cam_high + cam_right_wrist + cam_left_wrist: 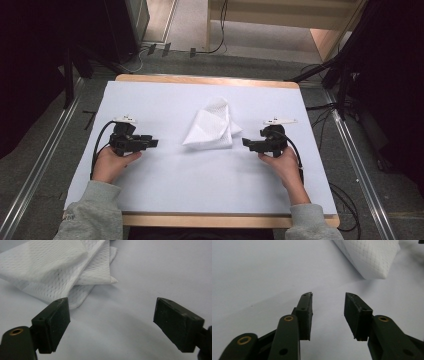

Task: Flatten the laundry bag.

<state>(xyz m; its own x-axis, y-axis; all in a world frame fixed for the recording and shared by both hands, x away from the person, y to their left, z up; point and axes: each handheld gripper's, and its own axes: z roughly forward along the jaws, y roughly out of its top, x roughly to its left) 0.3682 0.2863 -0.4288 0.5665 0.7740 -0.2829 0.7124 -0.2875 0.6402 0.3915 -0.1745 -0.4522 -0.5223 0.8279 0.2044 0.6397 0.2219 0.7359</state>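
A folded white cloth (pixel 212 127) with a fine dimpled weave lies near the middle of the white table top (pixel 200 175). My left gripper (pixel 152 143) rests low at the left, pointing right toward the cloth, jaws parted with nothing between them. The left gripper view has the cloth (pixel 369 257) ahead at upper right, beyond the left gripper (pixel 328 302). My right gripper (pixel 246 143) sits at the right, pointing left at the cloth, jaws wide apart and empty. In the right gripper view the cloth (pixel 57 272) lies just past the left pad of the right gripper (pixel 112 310).
The table's wooden edge (pixel 210 220) runs along the front and back. Black stands (pixel 345 75) and cables (pixel 345 200) crowd the floor to the right, and dark equipment (pixel 70 55) stands at the left. Metal rails (pixel 35 170) flank the table.
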